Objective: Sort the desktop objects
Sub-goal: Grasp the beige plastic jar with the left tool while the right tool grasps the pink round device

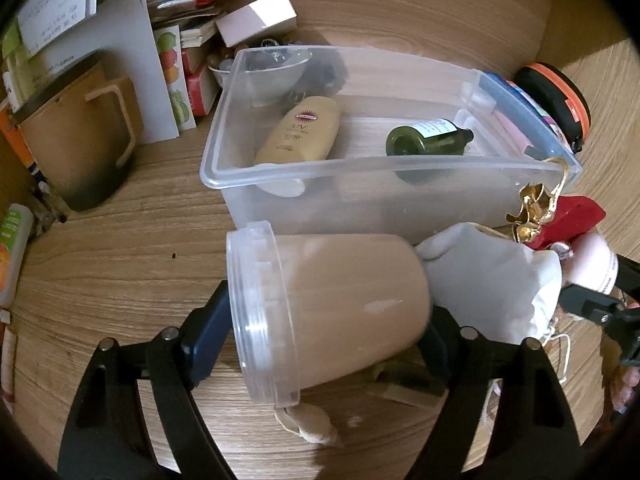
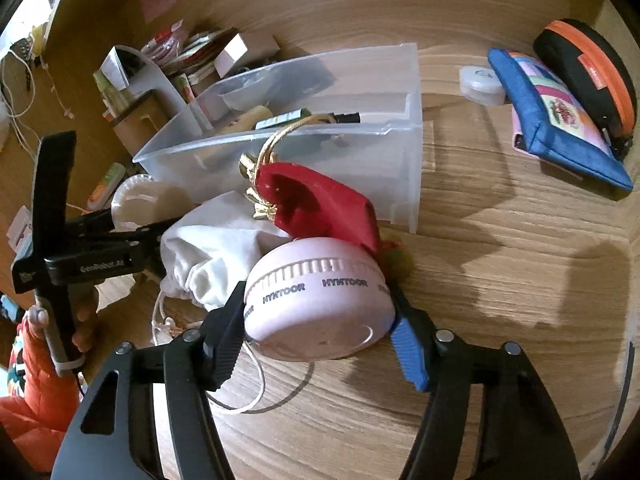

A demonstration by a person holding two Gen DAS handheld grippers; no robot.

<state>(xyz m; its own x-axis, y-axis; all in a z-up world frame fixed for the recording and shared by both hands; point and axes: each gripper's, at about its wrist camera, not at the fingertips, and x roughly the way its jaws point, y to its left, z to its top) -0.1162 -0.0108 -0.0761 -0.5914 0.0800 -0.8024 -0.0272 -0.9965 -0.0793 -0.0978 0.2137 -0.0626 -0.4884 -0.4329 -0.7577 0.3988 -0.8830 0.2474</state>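
Observation:
My left gripper point(image 1: 320, 320) is shut on a clear tub of beige cream point(image 1: 320, 312), held on its side just in front of the clear plastic bin point(image 1: 360, 168). In the bin lie a beige UV lotion tube point(image 1: 300, 128) and a green dropper bottle point(image 1: 428, 138). My right gripper point(image 2: 320, 320) is shut on a round pink HYNTOOR case point(image 2: 320, 304), near the bin's point(image 2: 320, 160) front corner. A white drawstring pouch point(image 2: 216, 248) and a red ornament with gold trim point(image 2: 320, 204) lie between the two grippers. The left gripper also shows in the right wrist view point(image 2: 132, 216).
A blue pouch point(image 2: 560, 120), a black and orange zip case point(image 2: 592, 68) and a small white round case point(image 2: 480, 84) lie right of the bin. A brown mug point(image 1: 80, 132), papers and boxes point(image 1: 256, 20) crowd the back left. An orange-label tube point(image 1: 12, 252) lies at the left edge.

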